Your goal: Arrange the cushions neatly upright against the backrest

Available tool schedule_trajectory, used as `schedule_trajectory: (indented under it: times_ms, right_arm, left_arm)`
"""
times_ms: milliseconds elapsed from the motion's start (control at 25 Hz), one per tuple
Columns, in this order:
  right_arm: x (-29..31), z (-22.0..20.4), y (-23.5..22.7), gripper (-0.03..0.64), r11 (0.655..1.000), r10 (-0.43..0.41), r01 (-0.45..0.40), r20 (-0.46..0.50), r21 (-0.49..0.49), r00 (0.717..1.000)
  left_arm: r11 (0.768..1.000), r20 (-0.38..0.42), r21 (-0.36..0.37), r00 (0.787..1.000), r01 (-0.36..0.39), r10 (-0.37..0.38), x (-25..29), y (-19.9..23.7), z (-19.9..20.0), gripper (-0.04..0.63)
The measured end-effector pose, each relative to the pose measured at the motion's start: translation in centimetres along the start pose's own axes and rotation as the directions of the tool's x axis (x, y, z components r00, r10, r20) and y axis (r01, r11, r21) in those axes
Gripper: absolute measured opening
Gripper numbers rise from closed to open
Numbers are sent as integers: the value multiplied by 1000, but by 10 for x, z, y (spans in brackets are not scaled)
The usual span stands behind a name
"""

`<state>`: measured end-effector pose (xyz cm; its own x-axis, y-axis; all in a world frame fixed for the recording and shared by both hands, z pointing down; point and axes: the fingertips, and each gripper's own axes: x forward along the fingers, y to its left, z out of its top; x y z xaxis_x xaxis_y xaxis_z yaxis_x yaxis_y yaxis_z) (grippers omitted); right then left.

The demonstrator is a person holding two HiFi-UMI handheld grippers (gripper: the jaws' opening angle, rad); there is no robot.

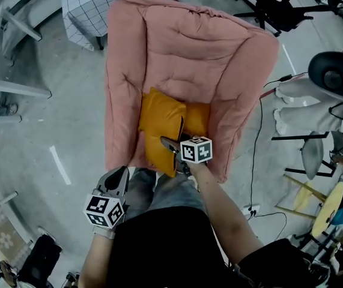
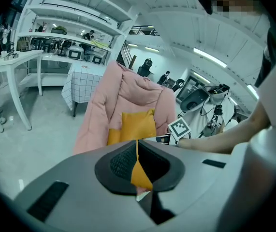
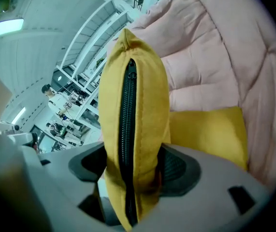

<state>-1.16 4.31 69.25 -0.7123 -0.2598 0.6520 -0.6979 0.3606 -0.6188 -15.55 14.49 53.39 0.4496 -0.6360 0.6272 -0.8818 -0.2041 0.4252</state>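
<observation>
Clamping the zippered edge of an orange cushion [image 3: 138,100] on the seat of the pink chair [image 1: 243,101], the right tongs [image 3: 134,170] hold it on end while the left tongs [image 2: 138,162] wait closed and empty; next, it probably needs carrying up against the backrest [image 1: 189,35].

A padded seat [image 1: 189,59] stands on the floor ahead of you, its backrest at the far end. Two cushions sit on its near half. The near cushion [image 1: 158,131] stands on edge at the left, pinched between the jaws of your right gripper [image 1: 171,144]. The second cushion [image 1: 199,117] lies just right of it, touching. Your left gripper [image 1: 118,177], jaws together, hangs nearer you, off the seat's near left corner. A cloth-covered table [image 1: 114,2] stands beyond the far left corner.
</observation>
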Motion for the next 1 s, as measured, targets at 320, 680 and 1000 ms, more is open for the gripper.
schedule_trajectory:
  times_ms: [320, 680, 1000]
  right_arm:
    - [-48, 34, -10, 314, 967, -144, 133, -34, -218, 989]
    - [-80, 88, -14, 316, 877, -240, 138, -169, -460, 956]
    - [-78, 123, 1, 318, 751, -335, 19, -355, -660, 873]
  left_arm:
    - [995, 16, 61, 997, 77, -78, 19, -28, 26, 21]
    - [983, 19, 97, 987, 155, -158, 45, -40, 59, 21]
    - [959, -10, 175, 975, 221, -222, 60, -35, 88, 21]
